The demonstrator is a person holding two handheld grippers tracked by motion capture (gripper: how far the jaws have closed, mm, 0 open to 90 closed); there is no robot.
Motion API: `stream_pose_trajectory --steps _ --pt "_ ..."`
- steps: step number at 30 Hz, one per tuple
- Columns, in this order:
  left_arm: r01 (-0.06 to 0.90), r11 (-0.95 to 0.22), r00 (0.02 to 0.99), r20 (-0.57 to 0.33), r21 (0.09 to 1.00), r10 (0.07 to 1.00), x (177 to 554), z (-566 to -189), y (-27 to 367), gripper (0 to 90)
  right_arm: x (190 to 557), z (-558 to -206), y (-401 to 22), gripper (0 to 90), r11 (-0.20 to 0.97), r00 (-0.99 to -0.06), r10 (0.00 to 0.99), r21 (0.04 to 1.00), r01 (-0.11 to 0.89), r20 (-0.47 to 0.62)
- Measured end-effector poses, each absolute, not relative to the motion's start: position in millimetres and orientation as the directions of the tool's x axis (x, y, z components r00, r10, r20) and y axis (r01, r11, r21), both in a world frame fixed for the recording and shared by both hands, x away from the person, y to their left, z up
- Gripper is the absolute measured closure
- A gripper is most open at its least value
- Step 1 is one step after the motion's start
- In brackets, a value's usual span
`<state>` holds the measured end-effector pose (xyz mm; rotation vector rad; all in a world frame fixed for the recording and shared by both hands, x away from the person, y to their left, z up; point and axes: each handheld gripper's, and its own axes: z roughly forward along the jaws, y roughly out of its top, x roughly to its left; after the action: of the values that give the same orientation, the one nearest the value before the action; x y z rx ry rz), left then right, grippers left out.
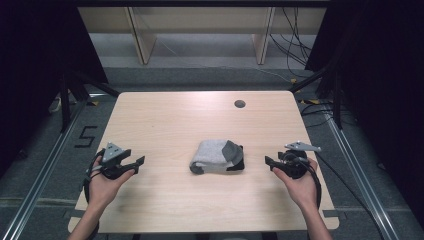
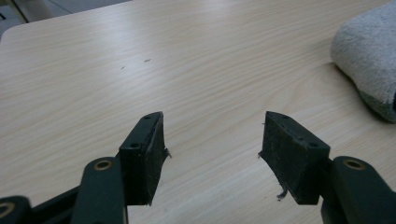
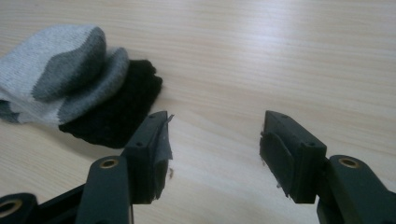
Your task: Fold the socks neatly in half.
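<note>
At the middle of the wooden table (image 1: pixel 165 115) lies a folded bundle of socks (image 1: pixel 218 156), light grey over a black one, its long axis running left to right with the dark grey heel and black edge toward the right. The left gripper (image 1: pixel 134 163) and right gripper (image 1: pixel 270 161) flank it, each near but apart, jaws spread and empty, pointing inward at it.
</note>
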<state>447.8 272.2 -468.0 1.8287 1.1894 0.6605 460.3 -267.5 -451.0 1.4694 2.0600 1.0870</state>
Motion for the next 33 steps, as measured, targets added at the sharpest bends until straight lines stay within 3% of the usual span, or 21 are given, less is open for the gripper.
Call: stream_pose_trajectory --steps 12,13,20,22,33 --pt "0.511 -0.142 0.335 -0.045 0.848 0.941 426.5 -494.9 303.2 38.0 439.4 -473.9 -287.4 41.4 0.099 -0.300 0.942 0.728 0.678 0.151" --pt "0.515 -0.138 0.332 -0.049 0.846 0.942 425.3 -497.0 304.4 37.9 441.0 -476.9 -291.8 41.4 0.134 -0.341 0.931 0.751 0.647 0.128" --pt "0.519 -0.102 0.305 -0.073 0.849 0.949 418.6 -510.1 310.0 37.5 430.7 -483.4 -294.8 41.2 0.097 -0.294 0.947 0.753 0.651 0.132" --pt "0.526 -0.103 0.297 -0.069 0.844 0.952 416.9 -510.5 310.8 37.1 430.6 -489.0 -298.9 41.2 0.137 -0.317 0.945 0.782 0.608 0.081" --pt "0.477 -0.039 0.266 -0.102 0.878 0.959 412.2 -514.3 316.8 35.0 418.5 -501.6 -298.8 41.4 0.101 -0.291 0.954 0.842 0.529 0.068"
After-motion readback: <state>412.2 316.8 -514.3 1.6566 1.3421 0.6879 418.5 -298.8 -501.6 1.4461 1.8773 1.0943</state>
